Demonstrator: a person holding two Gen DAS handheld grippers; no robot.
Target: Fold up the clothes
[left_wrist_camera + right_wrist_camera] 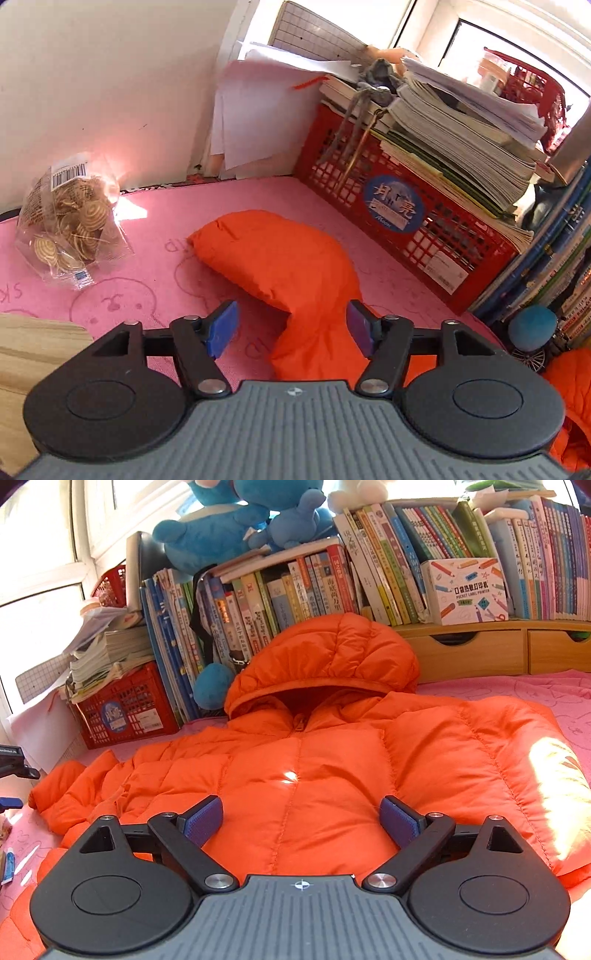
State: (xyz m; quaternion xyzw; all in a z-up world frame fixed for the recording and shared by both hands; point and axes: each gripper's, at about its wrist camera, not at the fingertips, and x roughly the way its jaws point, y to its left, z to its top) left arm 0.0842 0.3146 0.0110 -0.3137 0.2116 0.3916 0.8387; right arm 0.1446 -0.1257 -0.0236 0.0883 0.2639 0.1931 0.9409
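Jaws on both grippers are standing spread wide, nothing between the pads.

Left wrist view: we are seeing the left gripper (291, 328) hovering over the sleeve (280, 266) of the orange jacket, which is lying bent across the pink mat (155, 288), cuff end pointing away toward the wall. The right-hand blue pad is sitting right at the sleeve's edge; we cannot tell if it is touching. Only this view is giving us the bag of snacks (70, 221) on the mat near the wall, well apart from the sleeve, plus a wooden board (33, 347) at the lower left. The red crate (406, 225) with a stack of papers (472, 147) on top is filling the upper right, close up.

Right wrist view: we are looking along the right gripper (301, 821) at the whole orange jacket (332, 768), lying front up and zipped on the mat, with the body spreading under the open pads. The hood (332, 657) is propped up against the row of books (388, 576). The sleeve is stretching off to the left. Only here are we getting the blue plush toys (236, 520) on top of the books, the white printer box (469, 590) and the wooden drawers (476, 650). The red crate is showing small at the left, and a bit of the other gripper is poking in at the left edge.
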